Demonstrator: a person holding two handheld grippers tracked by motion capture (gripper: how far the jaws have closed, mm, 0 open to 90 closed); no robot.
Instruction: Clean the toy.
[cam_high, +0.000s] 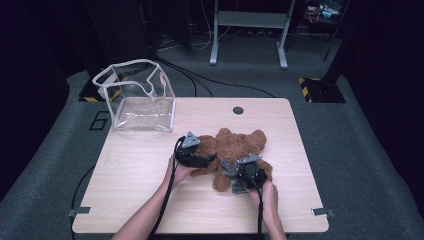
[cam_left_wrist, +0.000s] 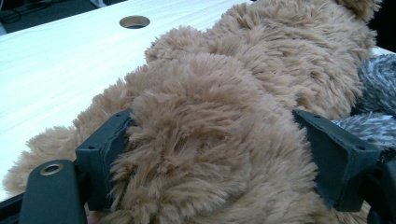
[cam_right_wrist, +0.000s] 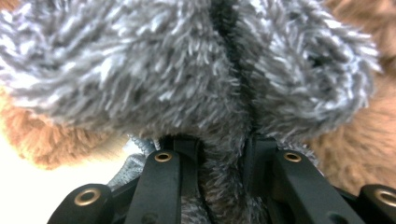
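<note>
On the far left corner of the wooden table (cam_high: 135, 165) a clear plastic bag (cam_high: 137, 97) with white edging stands open, well apart from the work; its thin walls are hard to trace against the dark floor. Right of it, near the middle of the table, lies a brown teddy bear (cam_high: 240, 145), partly covered by both hands, so its face and full outline cannot be made out. The left gripper (cam_high: 197, 159) comes in at the bear's left side; the left gripper view shows what the high view hides, its jaws spread wide with a thick fold of brown plush bulging between them and pressing on both pads. Grey fuzzy fabric (cam_left_wrist: 378, 93) peeks in at that view's right edge, cut off. Further right, the right gripper (cam_high: 239, 175) sits over the bear's lower body; from above its jaws are buried in fur, but the right gripper view shows them drawn close together, pinching a narrow fold of that grey fabric. A round hole (cam_high: 238, 110) marks the tabletop's far edge. Around the table lie grey carpet, cables and a metal stand (cam_high: 250, 30) in a dim room.
</note>
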